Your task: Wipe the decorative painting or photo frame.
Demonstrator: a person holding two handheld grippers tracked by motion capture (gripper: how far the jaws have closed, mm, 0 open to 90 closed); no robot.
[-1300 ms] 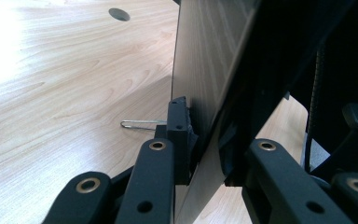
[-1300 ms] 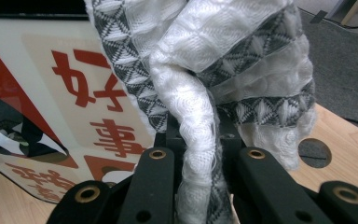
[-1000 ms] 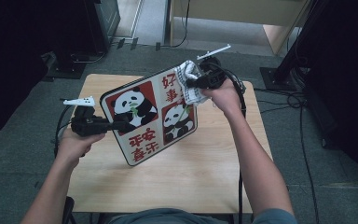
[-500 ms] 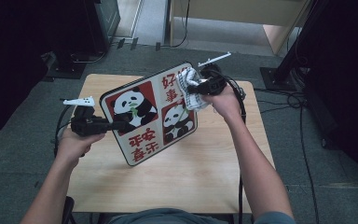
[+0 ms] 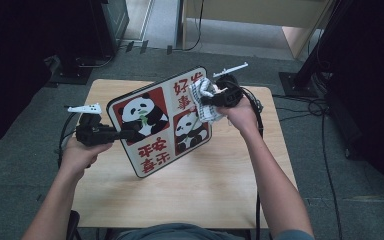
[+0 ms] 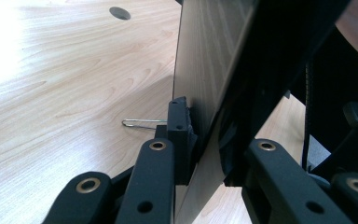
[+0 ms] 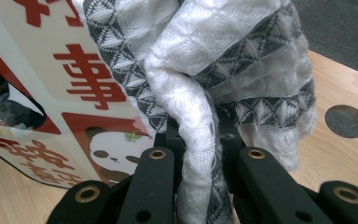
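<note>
A square board (image 5: 161,120) printed with pandas and red characters is held tilted above the wooden table (image 5: 220,185). My left gripper (image 5: 127,134) is shut on the board's left edge; in the left gripper view the board's edge (image 6: 209,107) sits clamped between the jaws. My right gripper (image 5: 207,100) is shut on a bunched white and grey checked cloth (image 5: 205,99), which presses against the board's upper right face. In the right gripper view the cloth (image 7: 214,70) bulges out of the jaws next to the board (image 7: 60,107).
The table has a round cable hole (image 7: 346,121) near the far right edge. A thin metal wire stand (image 6: 140,123) juts from the board's back. Dark equipment (image 5: 55,40) and cables (image 5: 330,165) surround the table on the grey floor.
My right gripper has slid the cloth a little down and along the board's face. The left gripper and the board have stayed in place.
</note>
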